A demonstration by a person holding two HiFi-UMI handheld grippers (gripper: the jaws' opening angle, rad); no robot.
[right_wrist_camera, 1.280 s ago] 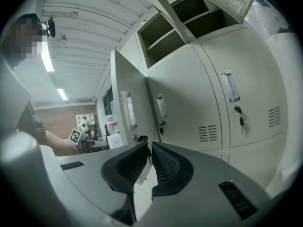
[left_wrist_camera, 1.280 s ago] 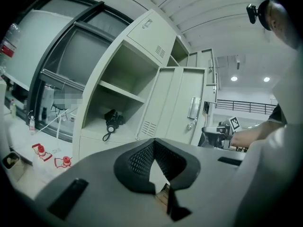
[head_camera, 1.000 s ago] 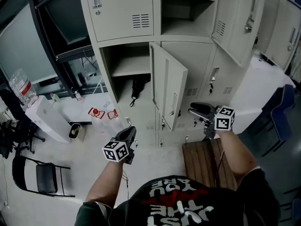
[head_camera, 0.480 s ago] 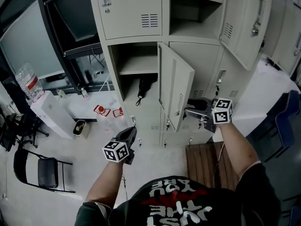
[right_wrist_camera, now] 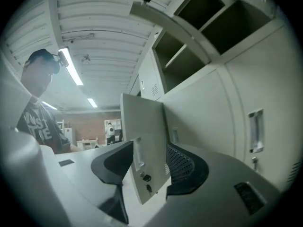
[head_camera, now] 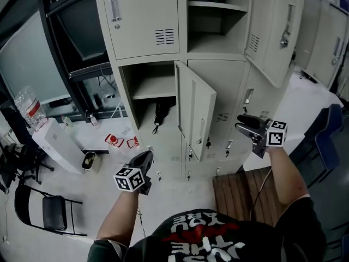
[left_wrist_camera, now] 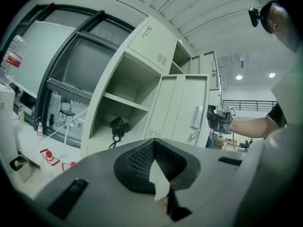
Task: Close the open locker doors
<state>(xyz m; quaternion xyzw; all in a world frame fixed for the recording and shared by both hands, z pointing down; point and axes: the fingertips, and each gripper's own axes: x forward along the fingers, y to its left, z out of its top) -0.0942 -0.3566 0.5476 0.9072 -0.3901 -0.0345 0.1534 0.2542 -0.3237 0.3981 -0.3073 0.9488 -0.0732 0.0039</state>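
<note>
Closing now: I'm on the middle door (head_camera: 195, 113), which hangs ajar from the lockers (head_camera: 143, 21).
Right gripper (head_camera: 244, 125): jaws wide apart, just been opening, empty; the door stands ahead of them, near but not touching.
Left gripper (head_camera: 146, 158): jaws together, nothing held; the door is ahead to its right.
Next move: I'd push the door's outer face until it latches; the upper door (head_camera: 272, 31) above my right gripper also waits.
Change: my right gripper sat at the door's edge, now it's drawn off; the door's angle is much the same.
</note>
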